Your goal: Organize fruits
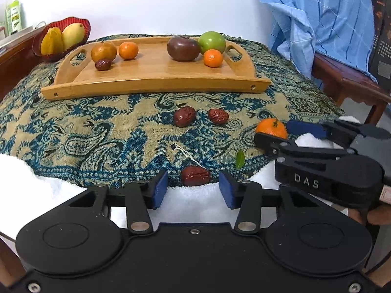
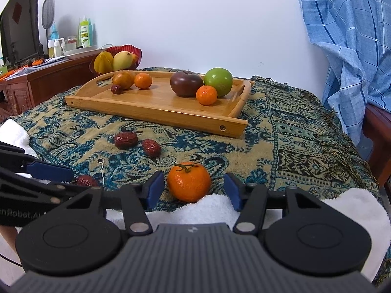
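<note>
Jujube (image 1: 195, 175) lies on the patterned cloth (image 1: 97, 127) between the half-open pads of the left gripper (image 1: 193, 189), long axis across them, untouched. Mandarin (image 2: 189, 181) sits likewise inside the right gripper (image 2: 193, 190), gaps on both sides.

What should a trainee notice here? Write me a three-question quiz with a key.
1. True or false: the green apple sits on the wooden tray.
2. How many red dates lie on the cloth, off the tray?
3. Which fruit is between the right tool's pads? A red date; B tangerine; C green apple.
Key: 1 true; 2 three; 3 B.
</note>
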`<act>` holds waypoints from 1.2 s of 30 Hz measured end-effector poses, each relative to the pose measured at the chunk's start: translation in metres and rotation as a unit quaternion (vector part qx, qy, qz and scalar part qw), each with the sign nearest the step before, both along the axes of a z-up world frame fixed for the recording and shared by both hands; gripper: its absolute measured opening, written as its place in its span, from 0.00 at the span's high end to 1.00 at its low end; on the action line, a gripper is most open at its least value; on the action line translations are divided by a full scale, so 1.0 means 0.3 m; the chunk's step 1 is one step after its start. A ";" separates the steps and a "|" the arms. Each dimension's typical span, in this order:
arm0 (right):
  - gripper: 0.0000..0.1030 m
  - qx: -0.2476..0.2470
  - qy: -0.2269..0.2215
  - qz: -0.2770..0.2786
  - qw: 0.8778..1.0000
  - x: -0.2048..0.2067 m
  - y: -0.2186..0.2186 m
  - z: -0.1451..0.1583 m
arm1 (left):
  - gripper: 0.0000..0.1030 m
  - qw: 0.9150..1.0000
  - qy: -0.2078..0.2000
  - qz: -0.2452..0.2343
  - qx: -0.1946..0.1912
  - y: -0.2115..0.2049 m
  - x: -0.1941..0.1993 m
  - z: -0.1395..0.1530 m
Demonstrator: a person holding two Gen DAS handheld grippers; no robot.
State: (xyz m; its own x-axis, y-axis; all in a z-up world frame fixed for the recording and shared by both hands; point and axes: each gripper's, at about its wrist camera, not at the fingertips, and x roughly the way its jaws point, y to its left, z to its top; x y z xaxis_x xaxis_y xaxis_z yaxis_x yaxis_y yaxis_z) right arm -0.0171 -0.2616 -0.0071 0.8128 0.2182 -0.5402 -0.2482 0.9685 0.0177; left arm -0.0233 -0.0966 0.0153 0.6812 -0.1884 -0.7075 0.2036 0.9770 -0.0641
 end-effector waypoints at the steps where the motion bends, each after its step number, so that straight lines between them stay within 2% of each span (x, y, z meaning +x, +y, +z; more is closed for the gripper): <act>1: 0.40 0.000 0.001 0.000 1.000 0.000 0.000 0.000 | 0.63 1.000 0.001 0.003 -0.001 0.001 0.003 -0.001; 4: 0.40 0.000 0.002 0.001 1.000 0.001 -0.001 -0.002 | 0.70 1.000 0.001 0.001 0.002 -0.005 0.012 -0.006; 7: 0.40 0.000 0.003 0.001 1.000 0.001 -0.001 -0.003 | 0.73 1.000 0.002 -0.003 0.006 -0.010 0.014 -0.012; 22: 0.41 -0.009 0.010 0.003 1.000 0.012 0.005 -0.013 | 0.74 1.000 0.001 -0.005 0.010 -0.015 0.023 -0.021; 36: 0.52 -0.012 0.008 0.001 1.000 0.016 0.003 -0.010 | 0.75 1.000 -0.010 0.001 0.016 0.002 0.032 -0.015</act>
